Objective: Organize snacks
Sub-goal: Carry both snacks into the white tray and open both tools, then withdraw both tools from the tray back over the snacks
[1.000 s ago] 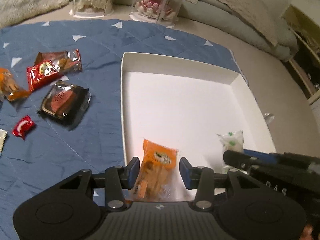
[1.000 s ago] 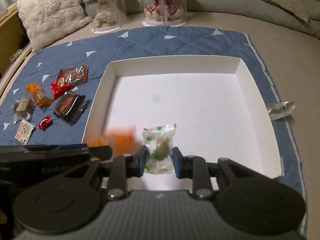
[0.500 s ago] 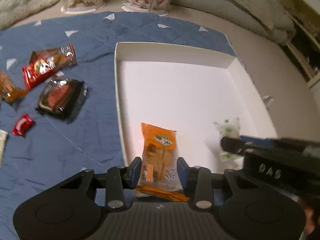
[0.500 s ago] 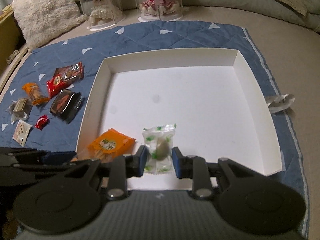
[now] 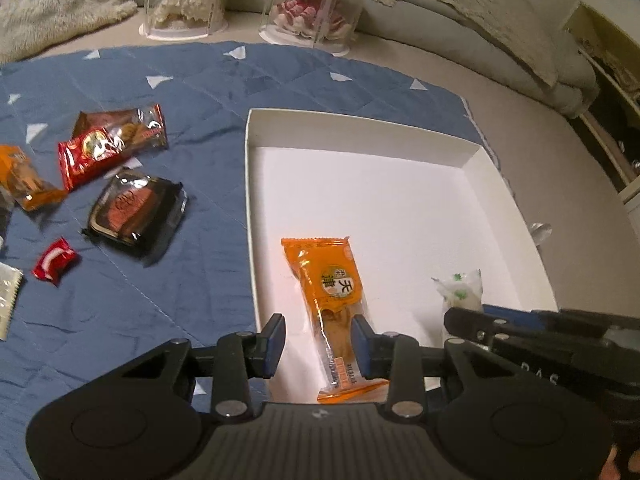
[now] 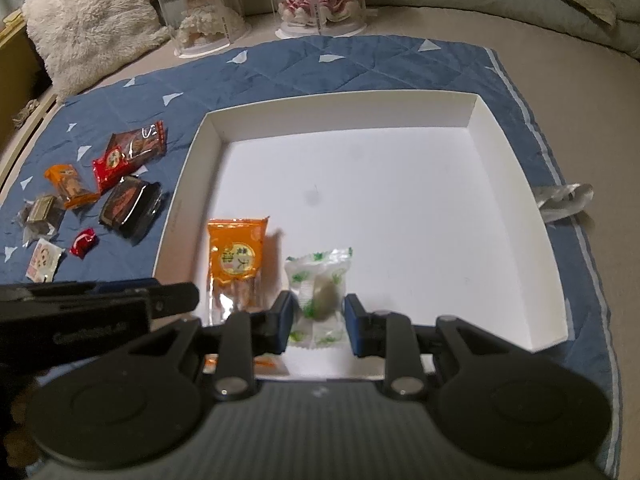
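Observation:
A white box [image 5: 360, 132] [image 6: 344, 108] lies on a blue quilted mat. An orange snack packet [image 5: 334, 292] [image 6: 236, 258] lies flat on the box floor near the front left. My left gripper [image 5: 319, 338] is open around the packet's near end, with a gap on its left side. A white-and-green wrapped candy [image 6: 318, 284] [image 5: 460, 294] lies beside the packet. My right gripper [image 6: 316, 316] is open, with its pads standing just off the wrapper on both sides.
On the mat left of the box lie a black-tray cake [image 5: 136, 208], a red packet [image 5: 108, 148], an orange packet [image 5: 24, 180], a small red candy [image 5: 54, 264] and other small wrappers [image 6: 42, 258]. Two clear doll cases [image 5: 308, 4] stand behind. A crumpled wrapper [image 6: 564, 198] lies right of the box.
Both grippers have opened and let go. The orange packet now lies flat on the box floor, and the candy rests there too. Both grippers have drawn back a little.

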A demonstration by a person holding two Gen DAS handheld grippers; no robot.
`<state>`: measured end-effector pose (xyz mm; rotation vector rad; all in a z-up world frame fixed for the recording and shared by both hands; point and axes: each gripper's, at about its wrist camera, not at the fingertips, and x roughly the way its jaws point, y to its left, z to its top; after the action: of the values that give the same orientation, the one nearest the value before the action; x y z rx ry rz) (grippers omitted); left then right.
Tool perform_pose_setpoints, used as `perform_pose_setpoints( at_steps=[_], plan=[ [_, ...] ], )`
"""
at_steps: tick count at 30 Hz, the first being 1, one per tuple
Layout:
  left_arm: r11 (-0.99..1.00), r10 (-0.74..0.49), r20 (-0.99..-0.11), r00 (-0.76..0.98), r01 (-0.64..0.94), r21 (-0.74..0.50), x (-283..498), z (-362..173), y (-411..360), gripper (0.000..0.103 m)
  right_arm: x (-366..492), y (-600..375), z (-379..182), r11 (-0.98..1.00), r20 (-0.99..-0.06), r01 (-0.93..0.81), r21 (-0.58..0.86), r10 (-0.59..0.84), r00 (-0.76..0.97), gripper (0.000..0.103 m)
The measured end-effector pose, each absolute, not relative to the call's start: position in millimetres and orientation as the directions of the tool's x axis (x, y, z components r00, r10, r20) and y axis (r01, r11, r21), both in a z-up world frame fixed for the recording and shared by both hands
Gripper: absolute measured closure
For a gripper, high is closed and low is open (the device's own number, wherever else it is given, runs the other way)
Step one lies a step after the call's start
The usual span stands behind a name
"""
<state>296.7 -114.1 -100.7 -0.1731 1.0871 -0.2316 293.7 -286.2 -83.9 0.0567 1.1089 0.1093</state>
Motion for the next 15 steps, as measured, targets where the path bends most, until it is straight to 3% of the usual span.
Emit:
perform_pose_setpoints(
  at_steps=[5, 9, 15],
  plan=[
    [0.969, -0.247, -0.864, 0.440, 0.107, -0.223, 293.3, -98.0, -111.1, 0.062, 292.4, -287.6, -84.1, 0.992, -0.888, -0.059, 0.113, 0.128, 0.441, 0.067],
    [0.975, -0.223, -0.874, 0.432, 0.104, -0.197, 290.4, -97.8, -108.6, 0.046, 290.4, -290.2, -84.2, 0.994, -0.894, -0.043, 0.101, 0.109, 0.436, 0.052],
    [0.982, -0.188, -0.889, 0.417, 0.102, -0.159, 284.3, -97.4, -103.8, 0.033, 281.8, -294.7, -83.7, 0.995, -0.900, -0.035, 0.090, 0.096, 0.425, 0.041]
  ],
)
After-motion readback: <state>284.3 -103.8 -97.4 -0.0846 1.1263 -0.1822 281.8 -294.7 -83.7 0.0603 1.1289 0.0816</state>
